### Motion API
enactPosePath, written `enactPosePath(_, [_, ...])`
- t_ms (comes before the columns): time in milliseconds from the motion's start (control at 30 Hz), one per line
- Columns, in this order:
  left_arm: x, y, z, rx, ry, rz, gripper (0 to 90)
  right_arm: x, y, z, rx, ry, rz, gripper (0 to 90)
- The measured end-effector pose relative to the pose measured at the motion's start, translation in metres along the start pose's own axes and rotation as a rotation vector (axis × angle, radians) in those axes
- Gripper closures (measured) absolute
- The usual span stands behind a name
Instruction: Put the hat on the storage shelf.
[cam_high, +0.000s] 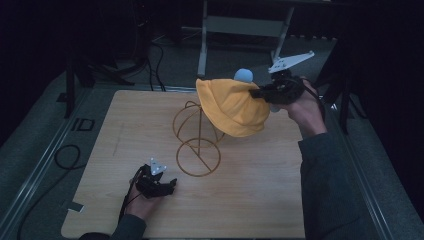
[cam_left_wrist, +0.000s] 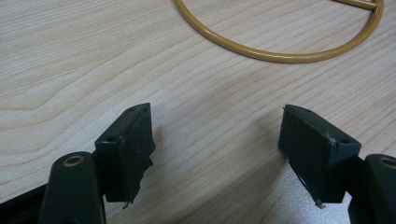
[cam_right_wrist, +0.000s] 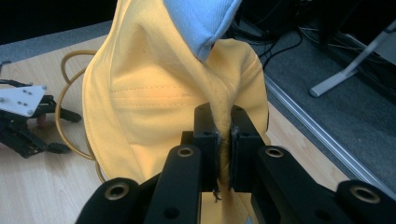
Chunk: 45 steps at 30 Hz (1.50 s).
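Observation:
A yellow bucket hat (cam_high: 232, 106) with a light blue lining (cam_high: 243, 75) hangs in the air over the right side of a gold wire stand (cam_high: 198, 137). My right gripper (cam_high: 260, 93) is shut on a fold of the hat's brim (cam_right_wrist: 224, 140), and the yellow cloth (cam_right_wrist: 154, 102) spreads out in front of the jaws. The stand has a round ring base (cam_left_wrist: 280, 51) flat on the table. My left gripper (cam_high: 167, 186) rests low near the table's front left, open, with bare wood between its jaws (cam_left_wrist: 217, 140). It lies just short of the ring base.
The wooden table (cam_high: 250, 200) sits on grey carpet (cam_high: 30, 150). A black cable (cam_high: 67, 156) loops on the floor at the left. A metal desk frame (cam_high: 240, 30) stands behind the table. In the right gripper view the left gripper (cam_right_wrist: 23, 123) lies at the far left.

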<state>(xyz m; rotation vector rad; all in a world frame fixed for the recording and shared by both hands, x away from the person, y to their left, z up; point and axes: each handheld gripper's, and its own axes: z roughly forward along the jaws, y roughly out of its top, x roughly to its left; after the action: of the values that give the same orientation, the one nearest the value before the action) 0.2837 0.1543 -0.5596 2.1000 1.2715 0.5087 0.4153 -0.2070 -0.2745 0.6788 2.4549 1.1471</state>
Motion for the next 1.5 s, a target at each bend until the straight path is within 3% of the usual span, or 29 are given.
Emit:
enactPosePath(800, [0.000,0.000,0.000,0.005,-0.001,0.006,26.7,0.029,0.036,0.032,0.019,0.062,-0.078,84.1])
enactPosePath(867, [0.000,0.000,0.000,0.005,0.000,0.006,26.7,0.035,0.041,0.039,0.044,0.066,-0.101,83.9])
enactPosePath(1200, [0.000,0.000,0.000,0.006,-0.001,0.006,26.7,0.049,0.056,0.052,0.053,0.081,-0.149,82.9])
enactPosePath(1500, [0.000,0.000,-0.001,0.007,-0.002,0.007,26.7,0.075,0.077,0.074,0.089,0.091,-0.219,81.5])
